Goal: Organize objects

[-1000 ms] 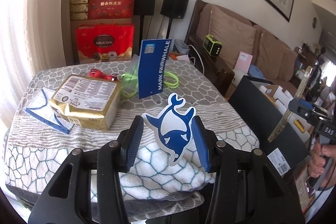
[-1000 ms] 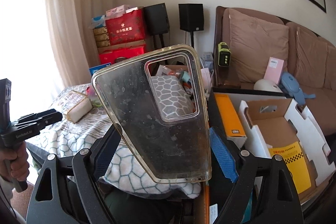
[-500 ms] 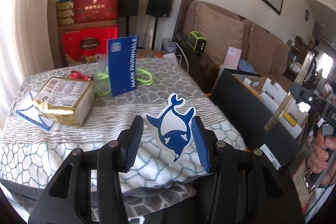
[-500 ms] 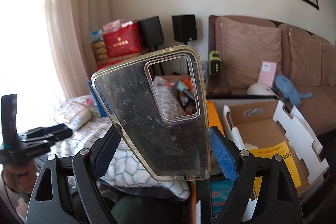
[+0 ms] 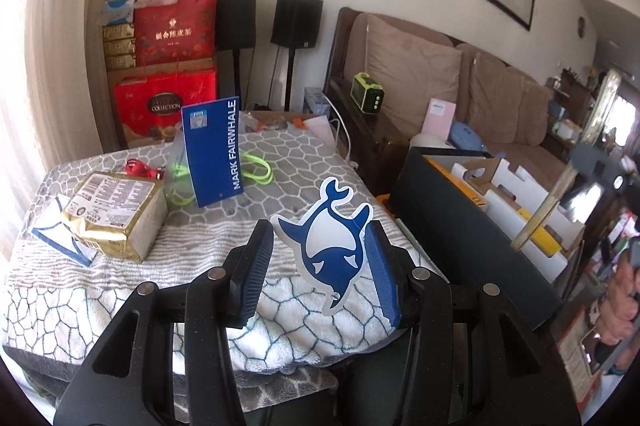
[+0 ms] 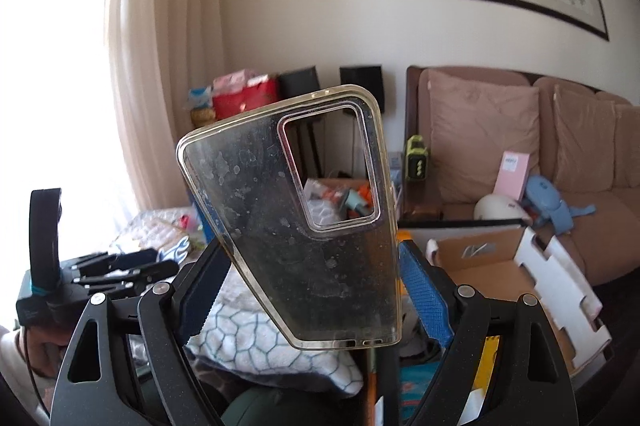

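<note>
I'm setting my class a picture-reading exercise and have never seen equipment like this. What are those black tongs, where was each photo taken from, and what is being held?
No robot: a person holds one pair of hand-operated tongs in each hand. Each has a wide-angle camera looking along its fingers, so each photo comes from one hand.

The left tongs grip a blue-and-white whale cutout. Beyond lies a blanket-covered table with a gold packet, a blue card and green cord.

The right tongs grip a clear, smudged phone case. An open cardboard box sits to the right.

Left gripper: our fingers closed on the whale cutout, held aloft.
Right gripper: our fingers clamp the phone case, raised upright.
</note>
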Action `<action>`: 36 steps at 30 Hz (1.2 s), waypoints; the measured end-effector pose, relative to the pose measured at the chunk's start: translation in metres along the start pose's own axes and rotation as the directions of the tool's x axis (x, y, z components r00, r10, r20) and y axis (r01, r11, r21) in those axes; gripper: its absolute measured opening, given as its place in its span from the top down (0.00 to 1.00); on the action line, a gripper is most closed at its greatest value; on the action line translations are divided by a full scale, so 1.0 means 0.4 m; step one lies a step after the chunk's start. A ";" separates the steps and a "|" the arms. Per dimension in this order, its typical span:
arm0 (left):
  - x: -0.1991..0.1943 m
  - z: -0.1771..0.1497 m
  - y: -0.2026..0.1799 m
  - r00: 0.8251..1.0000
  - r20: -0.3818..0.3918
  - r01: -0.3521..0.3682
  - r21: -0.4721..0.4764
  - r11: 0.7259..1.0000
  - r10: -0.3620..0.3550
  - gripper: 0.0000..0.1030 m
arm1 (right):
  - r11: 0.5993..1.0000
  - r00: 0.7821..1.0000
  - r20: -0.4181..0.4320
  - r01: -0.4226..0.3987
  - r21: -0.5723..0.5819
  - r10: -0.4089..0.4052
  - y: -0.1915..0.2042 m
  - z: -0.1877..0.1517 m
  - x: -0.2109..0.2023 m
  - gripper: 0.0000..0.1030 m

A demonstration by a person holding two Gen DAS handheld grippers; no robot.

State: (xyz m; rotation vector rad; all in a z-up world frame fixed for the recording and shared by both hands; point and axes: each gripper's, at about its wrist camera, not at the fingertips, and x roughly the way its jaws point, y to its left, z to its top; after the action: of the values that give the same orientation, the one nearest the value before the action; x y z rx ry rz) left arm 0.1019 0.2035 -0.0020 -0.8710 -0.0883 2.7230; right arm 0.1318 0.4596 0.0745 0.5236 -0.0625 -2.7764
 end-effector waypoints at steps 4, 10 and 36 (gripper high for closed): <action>-0.006 0.004 -0.013 1.000 0.012 -0.007 0.007 1.000 0.007 0.57 | 1.000 1.000 0.027 0.014 0.018 -0.015 -0.025 0.013 -0.026 0.17; -0.010 0.026 -0.045 0.999 0.035 0.004 0.012 1.000 -0.004 0.57 | 0.999 0.999 0.041 0.013 0.045 -0.015 -0.048 0.023 -0.043 0.17; -0.006 0.084 -0.206 0.991 0.080 0.097 0.075 0.992 -0.103 0.57 | 0.993 0.997 0.057 0.047 0.107 -0.053 -0.114 0.045 -0.085 0.17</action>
State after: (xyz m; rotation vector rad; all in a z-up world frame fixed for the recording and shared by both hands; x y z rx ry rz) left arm 0.1047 0.2826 0.0385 -0.7131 -0.0501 2.6510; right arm 0.1417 0.5132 0.0984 0.4735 -0.2138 -2.8497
